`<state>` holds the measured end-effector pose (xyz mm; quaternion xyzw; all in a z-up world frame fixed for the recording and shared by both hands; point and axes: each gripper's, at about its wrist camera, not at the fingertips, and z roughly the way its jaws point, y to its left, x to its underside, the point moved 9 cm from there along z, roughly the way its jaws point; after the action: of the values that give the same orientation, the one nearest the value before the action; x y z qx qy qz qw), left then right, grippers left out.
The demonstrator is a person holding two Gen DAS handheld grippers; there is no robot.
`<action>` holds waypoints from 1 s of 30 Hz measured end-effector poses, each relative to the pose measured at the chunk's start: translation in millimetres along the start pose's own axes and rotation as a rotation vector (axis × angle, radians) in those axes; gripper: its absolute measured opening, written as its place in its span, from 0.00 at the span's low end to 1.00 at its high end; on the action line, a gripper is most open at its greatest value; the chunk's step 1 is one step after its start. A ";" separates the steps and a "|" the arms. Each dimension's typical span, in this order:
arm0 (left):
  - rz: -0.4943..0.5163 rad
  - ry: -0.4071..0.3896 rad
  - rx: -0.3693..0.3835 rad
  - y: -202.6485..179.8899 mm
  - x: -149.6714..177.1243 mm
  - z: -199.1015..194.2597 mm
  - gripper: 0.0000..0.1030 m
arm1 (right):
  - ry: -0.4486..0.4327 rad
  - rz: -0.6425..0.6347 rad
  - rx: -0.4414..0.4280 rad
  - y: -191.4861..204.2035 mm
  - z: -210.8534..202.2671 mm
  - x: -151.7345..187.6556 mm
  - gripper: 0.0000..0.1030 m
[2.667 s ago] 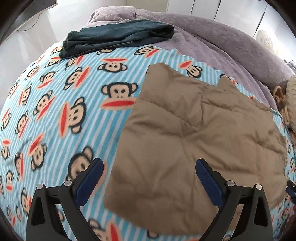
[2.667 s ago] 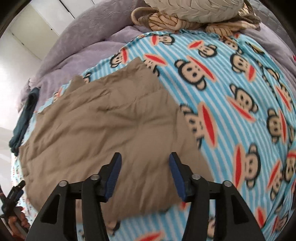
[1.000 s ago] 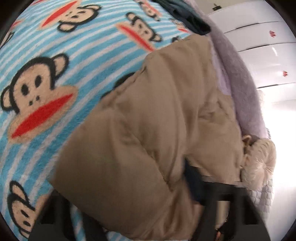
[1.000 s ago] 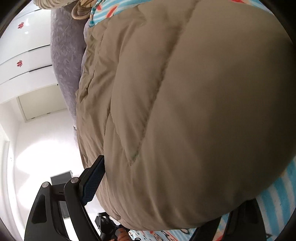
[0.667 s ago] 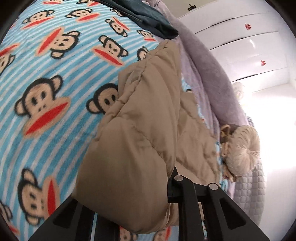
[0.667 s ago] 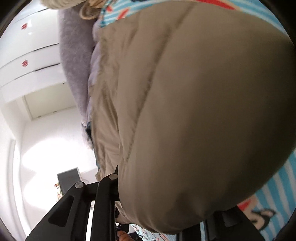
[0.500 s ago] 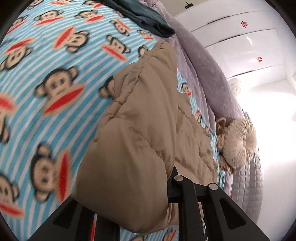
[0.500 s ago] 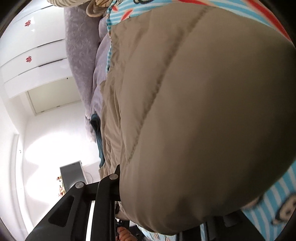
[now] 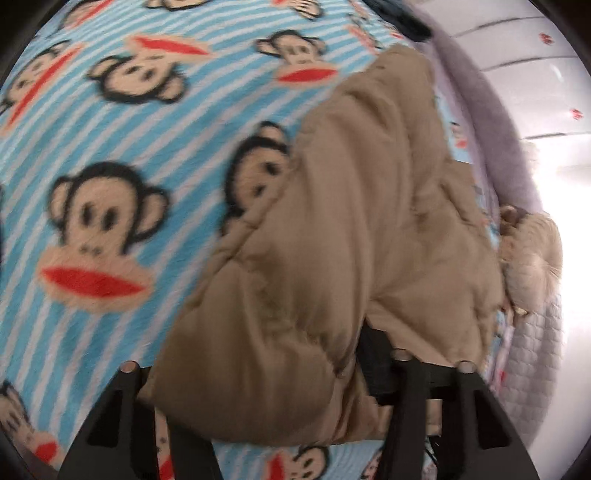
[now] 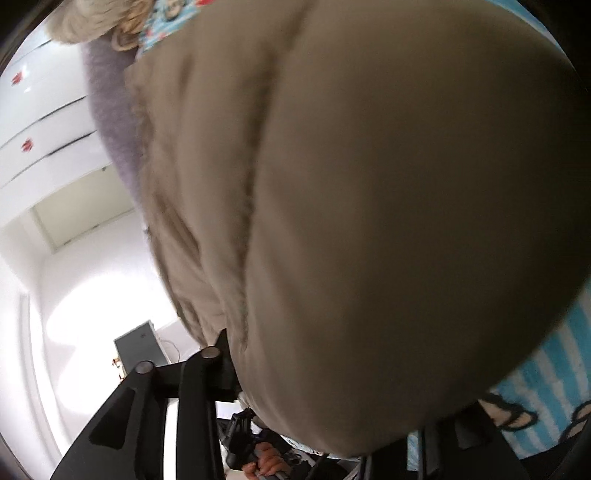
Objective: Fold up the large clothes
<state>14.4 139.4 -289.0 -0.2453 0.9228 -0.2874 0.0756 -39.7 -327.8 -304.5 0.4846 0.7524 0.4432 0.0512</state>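
A puffy tan jacket (image 9: 369,221) lies bunched on the blue striped monkey-print blanket (image 9: 147,129). Its near fold bulges between the fingers of my left gripper (image 9: 258,354) and hides the pads. The left jaws are opening, with the fabric still filling the gap. In the right wrist view the same jacket (image 10: 369,184) fills most of the picture. My right gripper (image 10: 332,387) has the jacket's edge between its fingers; its jaws are opening too, and the right finger is buried under fabric. A hand (image 10: 266,461) holding the other gripper shows below the jacket.
A purple duvet (image 9: 491,110) runs along the far side of the bed, with a round cream cushion (image 9: 532,266) at its end. Dark folded clothes (image 9: 406,22) lie at the top edge. White wardrobe doors (image 10: 37,110) and a dark screen (image 10: 140,347) stand beyond the bed.
Both grippers closed on the jacket's edge and carried it sideways across the blanket. Since half a second ago the fingers of both stand wider apart around the fold.
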 end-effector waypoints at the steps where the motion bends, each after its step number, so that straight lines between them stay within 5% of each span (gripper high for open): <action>1: 0.003 0.001 -0.010 0.2 1.1 -3.2 0.58 | -0.004 -0.004 0.011 -0.6 -2.9 1.2 0.47; 6: 0.083 -0.063 -0.164 0.1 -0.4 -36.6 0.72 | 0.002 -0.060 0.071 11.1 -17.3 6.1 0.76; 10: 0.121 -0.124 -0.222 5.2 -0.6 -68.1 0.73 | 0.004 -0.120 0.132 23.9 -30.9 14.8 0.78; 12: 0.139 -0.156 -0.250 6.4 0.6 -81.6 0.97 | 0.008 -0.156 0.171 30.3 -33.6 19.1 0.78; 13: 0.148 -0.171 -0.261 8.1 1.5 -86.8 1.00 | 0.015 -0.184 0.195 33.5 -35.1 21.7 0.78; 24: 0.262 -0.133 -0.255 -26.7 -5.8 -67.1 1.00 | 0.088 -0.551 0.333 106.3 -14.5 71.8 0.83; 27: 0.286 -0.111 -0.249 -30.1 -8.7 -62.4 1.00 | 0.084 -0.622 0.392 112.7 2.0 77.1 1.00; 30: 0.301 -0.092 -0.247 -29.7 -12.8 -59.1 1.00 | 0.069 -0.663 0.434 124.8 17.3 89.2 1.00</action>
<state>21.1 153.8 -223.5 -0.1247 0.9729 -0.1460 0.1290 7.6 -230.9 -194.0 0.2000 0.9455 0.2493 0.0626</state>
